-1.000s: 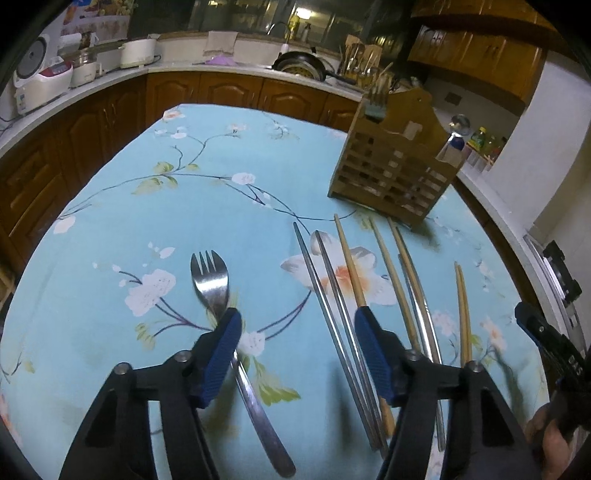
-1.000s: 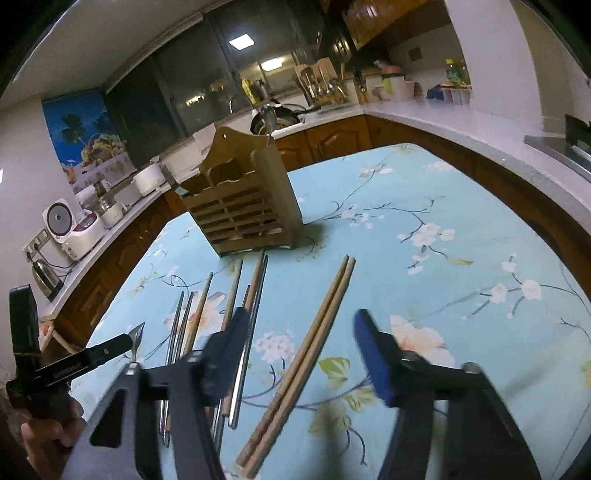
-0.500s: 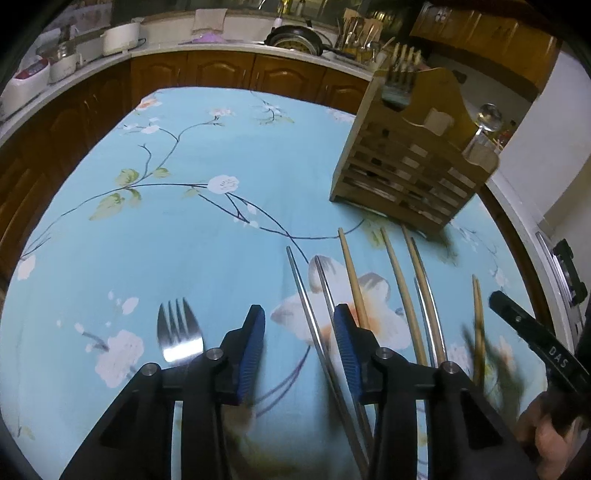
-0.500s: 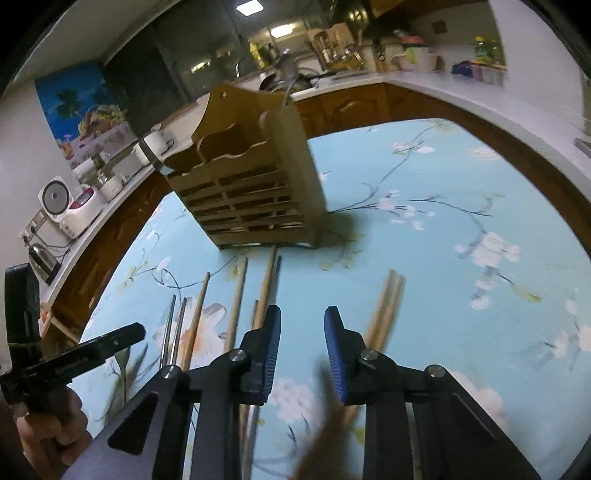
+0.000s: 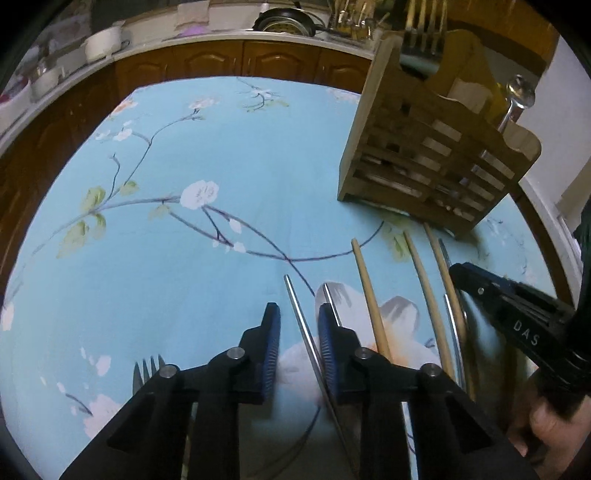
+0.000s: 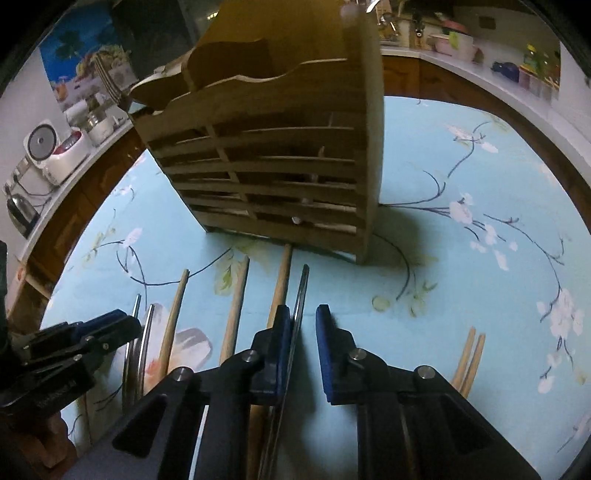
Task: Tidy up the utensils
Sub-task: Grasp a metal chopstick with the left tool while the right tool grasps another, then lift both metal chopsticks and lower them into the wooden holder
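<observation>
White letters "DAS" stand on the black body of the right claw (image 5: 476, 284), seen from the left wrist. The left claw (image 6: 110, 325) bears a print too, too blurred to read.

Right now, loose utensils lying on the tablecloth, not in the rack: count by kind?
Wooden chopsticks: 5
Metal chopsticks: 3
Forks: 1
Total: 9

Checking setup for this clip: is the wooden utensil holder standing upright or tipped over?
Upright. The wooden utensil holder sits flat on the blue floral tablecloth, open top up, with fork tines sticking up above its rim.
</observation>
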A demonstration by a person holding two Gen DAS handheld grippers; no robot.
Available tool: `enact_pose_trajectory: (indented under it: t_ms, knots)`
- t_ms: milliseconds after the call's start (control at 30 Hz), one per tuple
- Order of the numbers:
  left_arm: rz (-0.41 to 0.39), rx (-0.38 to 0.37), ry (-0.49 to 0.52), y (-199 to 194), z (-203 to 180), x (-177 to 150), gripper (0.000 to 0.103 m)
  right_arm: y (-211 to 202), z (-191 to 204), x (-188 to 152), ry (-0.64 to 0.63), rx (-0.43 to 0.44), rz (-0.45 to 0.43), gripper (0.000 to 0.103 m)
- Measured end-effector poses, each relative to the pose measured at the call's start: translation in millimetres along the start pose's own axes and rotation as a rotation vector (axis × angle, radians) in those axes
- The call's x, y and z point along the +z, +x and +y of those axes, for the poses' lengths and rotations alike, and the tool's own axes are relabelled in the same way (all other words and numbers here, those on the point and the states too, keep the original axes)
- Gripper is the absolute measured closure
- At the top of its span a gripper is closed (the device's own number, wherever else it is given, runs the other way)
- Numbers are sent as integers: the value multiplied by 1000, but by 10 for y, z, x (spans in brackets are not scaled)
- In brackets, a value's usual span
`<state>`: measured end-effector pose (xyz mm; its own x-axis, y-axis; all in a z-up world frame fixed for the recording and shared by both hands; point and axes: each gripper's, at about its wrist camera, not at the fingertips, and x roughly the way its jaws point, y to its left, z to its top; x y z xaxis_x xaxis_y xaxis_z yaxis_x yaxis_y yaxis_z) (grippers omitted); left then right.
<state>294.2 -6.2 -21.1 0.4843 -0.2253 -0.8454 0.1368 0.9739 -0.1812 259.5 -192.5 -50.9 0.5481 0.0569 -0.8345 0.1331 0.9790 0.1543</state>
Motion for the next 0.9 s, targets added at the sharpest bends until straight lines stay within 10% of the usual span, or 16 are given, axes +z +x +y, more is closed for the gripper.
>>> enact_pose_trajectory:
  t_ms: [333,900]
  knots:
    - [-27,62,86,69,-149,-18,99,95,171,63,-110,-82,6,96]
    - [-225,-196,-31,-1276,230,-232,101,-1304,-106,-87,50,124,-247,99]
